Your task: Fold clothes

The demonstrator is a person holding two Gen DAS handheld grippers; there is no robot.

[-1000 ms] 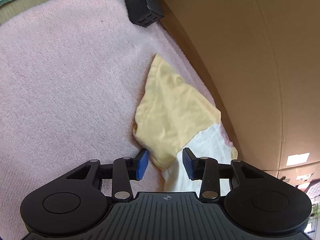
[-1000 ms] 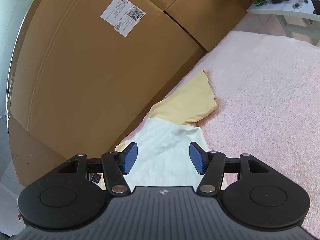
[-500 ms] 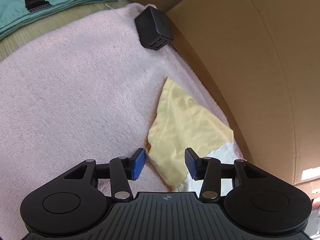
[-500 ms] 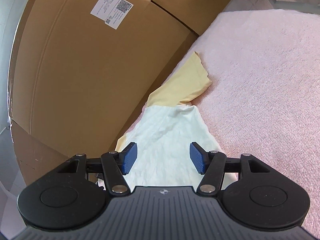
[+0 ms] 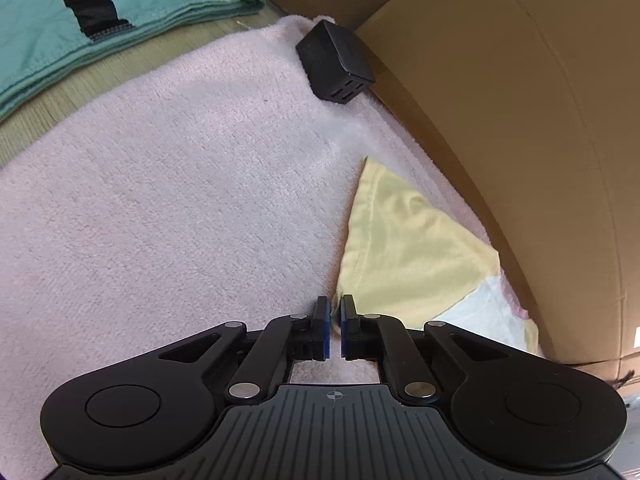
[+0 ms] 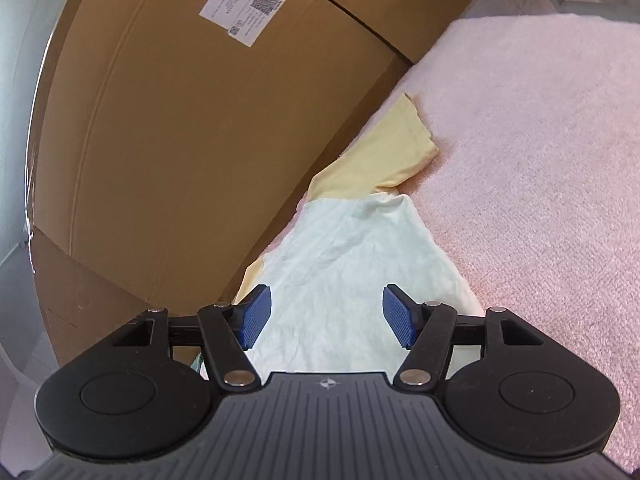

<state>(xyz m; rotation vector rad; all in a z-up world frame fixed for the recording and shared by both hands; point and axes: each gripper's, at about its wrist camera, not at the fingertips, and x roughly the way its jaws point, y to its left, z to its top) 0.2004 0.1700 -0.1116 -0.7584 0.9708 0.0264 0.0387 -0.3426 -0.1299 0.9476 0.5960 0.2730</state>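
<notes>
Left gripper (image 5: 335, 322): jaws nearly together at the yellow sleeve's (image 5: 404, 256) hem corner; whether fabric is pinched cannot be told.
Right gripper (image 6: 326, 318): jaws held apart above the pale shirt body (image 6: 352, 276).
Garment: laid along the pink blanket's (image 5: 160, 200) edge, against the cardboard box (image 6: 160, 120).
Risk: the thin hem may be missed, or blanket pile caught instead.
Writing: a white label (image 6: 242, 8) with a QR code is seen; its text is unreadable.

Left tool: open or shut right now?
Shut: the left tool has its blue pads nearly together at the yellow sleeve hem; a real grip is unclear.
</notes>
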